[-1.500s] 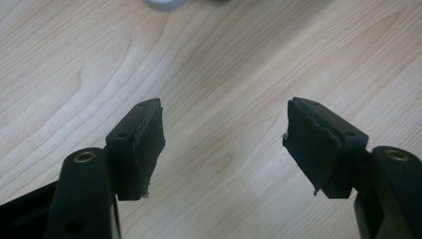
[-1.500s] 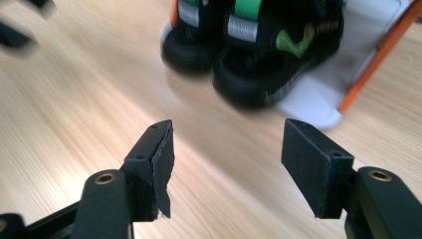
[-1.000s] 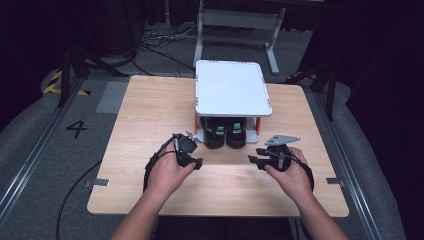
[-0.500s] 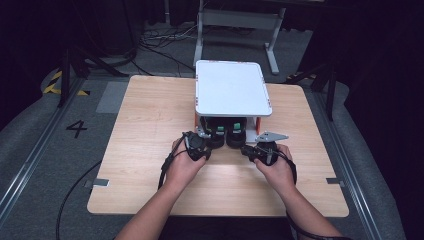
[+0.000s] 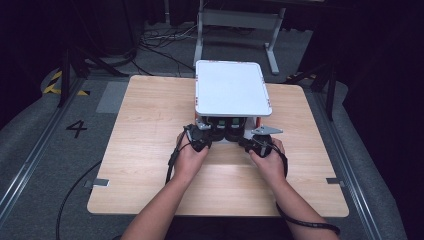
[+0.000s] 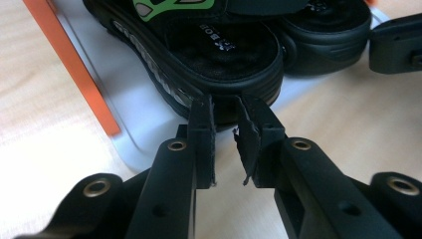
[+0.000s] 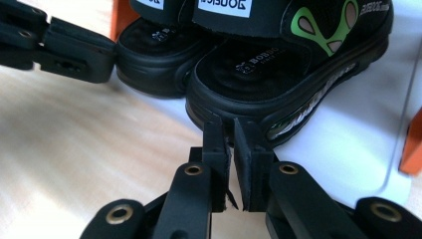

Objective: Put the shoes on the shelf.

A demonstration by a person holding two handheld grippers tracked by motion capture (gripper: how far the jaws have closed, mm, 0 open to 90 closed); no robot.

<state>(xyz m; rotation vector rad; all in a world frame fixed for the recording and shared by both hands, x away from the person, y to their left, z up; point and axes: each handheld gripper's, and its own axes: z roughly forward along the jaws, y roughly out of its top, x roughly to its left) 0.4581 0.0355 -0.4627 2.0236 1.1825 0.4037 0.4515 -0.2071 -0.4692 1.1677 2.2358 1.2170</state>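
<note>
Both grippers nearer, jaws closing, two sandals (image 6: 224, 55) (image 7: 278, 64)

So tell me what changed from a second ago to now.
Both hands moved forward toward the shelf. The left gripper and right gripper now sit at the heels of the two black sandals, left and right. Both pairs of jaws have just been closing, nearly shut, gripping nothing yet. Shelf, sandals and table stayed put.

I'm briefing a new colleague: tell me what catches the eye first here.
A pair of black sandals with green markings sits on the lower shelf of a small white rack with orange posts, mid-table. Both hands aim at their heels: the left gripper and right gripper have nearly closed fingers just short of the soles.
</note>
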